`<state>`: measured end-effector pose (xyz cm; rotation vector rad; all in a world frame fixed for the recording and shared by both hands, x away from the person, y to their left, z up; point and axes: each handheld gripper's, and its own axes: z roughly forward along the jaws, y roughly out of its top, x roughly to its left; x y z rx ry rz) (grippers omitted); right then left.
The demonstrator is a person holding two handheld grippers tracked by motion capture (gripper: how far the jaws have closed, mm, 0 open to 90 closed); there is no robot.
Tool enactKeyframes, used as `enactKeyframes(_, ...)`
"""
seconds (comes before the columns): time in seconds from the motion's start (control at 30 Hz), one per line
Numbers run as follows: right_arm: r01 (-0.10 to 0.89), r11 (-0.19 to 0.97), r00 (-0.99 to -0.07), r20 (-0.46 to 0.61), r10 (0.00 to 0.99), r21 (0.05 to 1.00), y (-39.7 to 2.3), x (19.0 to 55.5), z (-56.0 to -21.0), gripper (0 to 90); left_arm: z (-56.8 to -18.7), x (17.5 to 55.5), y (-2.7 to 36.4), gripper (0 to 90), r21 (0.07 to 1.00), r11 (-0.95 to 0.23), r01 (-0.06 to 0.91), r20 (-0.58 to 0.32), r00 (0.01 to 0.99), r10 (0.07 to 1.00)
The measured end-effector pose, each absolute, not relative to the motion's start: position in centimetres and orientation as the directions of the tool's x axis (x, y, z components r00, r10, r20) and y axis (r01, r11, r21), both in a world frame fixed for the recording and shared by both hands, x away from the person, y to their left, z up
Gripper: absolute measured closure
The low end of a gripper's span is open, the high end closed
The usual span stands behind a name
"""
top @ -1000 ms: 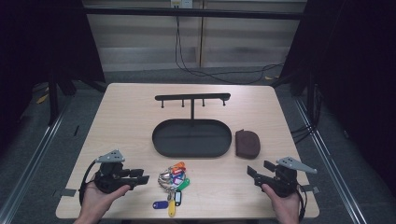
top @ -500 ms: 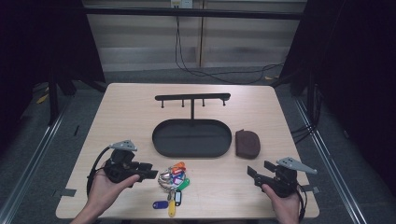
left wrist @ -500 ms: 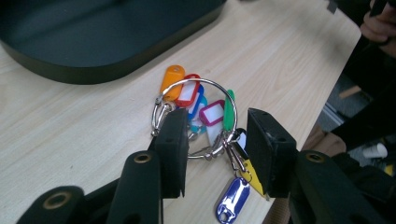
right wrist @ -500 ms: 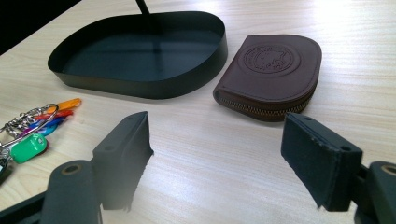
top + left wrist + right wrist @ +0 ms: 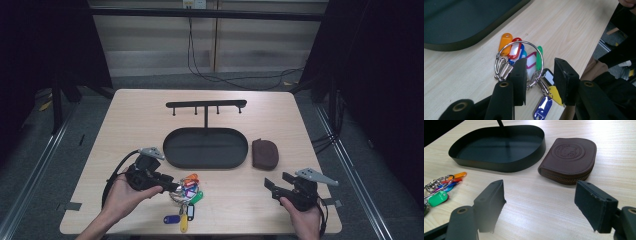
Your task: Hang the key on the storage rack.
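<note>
High view takes in a pale wood-grain tabletop with a matte black oval metal tray at its middle, from whose far edge a thin post rises to a black bar with small hooks. Just right of the tray lies a brown leather zip pouch, half-round, with a round emblem pressed into its lid. Against the picture of a second ago, the left gripper has come forward and inward from the near left corner, so that its tips now reach the bunch, and its jaws have just been closing a little; the right gripper has kept its place near the right front edge. A bunch of coloured plastic key tags on a large shiny steel ring lies on the wood just in front of the tray's near rim, between the two grippers and much closer to the left one. In the left gripper view the steel ring lies flat just beyond the left gripper, whose jaws stand partly apart with the near arc of the ring, its small clips and the yellow and blue tags in the gap; the pads press on nothing. Right gripper's jaws stand wide apart and empty over bare wood, pointing at the tray and pouch.
</note>
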<state>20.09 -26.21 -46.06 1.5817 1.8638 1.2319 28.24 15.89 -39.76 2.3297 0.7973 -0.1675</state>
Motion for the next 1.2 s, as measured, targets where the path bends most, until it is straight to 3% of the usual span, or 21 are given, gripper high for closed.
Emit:
enactKeyframes(0.1,0.578,-0.028,-0.280,0.231,0.932,0.815,-26.2,20.1,-46.1,24.2,-39.4,28.6,15.4,69.6,0.545,-0.592,0.594,-0.322,0.800,0.506)
enactKeyframes(0.37,0.581,-0.029,-0.278,0.231,0.933,0.813,-26.2,20.2,-46.1,24.2,-39.0,28.7,13.9,67.0,0.494,-0.673,0.550,-0.302,0.835,0.460)
enactKeyframes(0.73,0.582,-0.025,-0.277,0.227,0.934,0.813,-26.2,20.2,-46.1,24.3,-39.9,28.6,11.2,71.0,0.391,-0.747,0.537,-0.288,0.842,0.455)
enactKeyframes(1.2,0.581,-0.027,-0.276,0.228,0.934,0.813,-26.2,20.2,-46.1,24.2,-40.2,28.9,8.6,69.8,0.289,-0.813,0.505,-0.279,0.857,0.433)
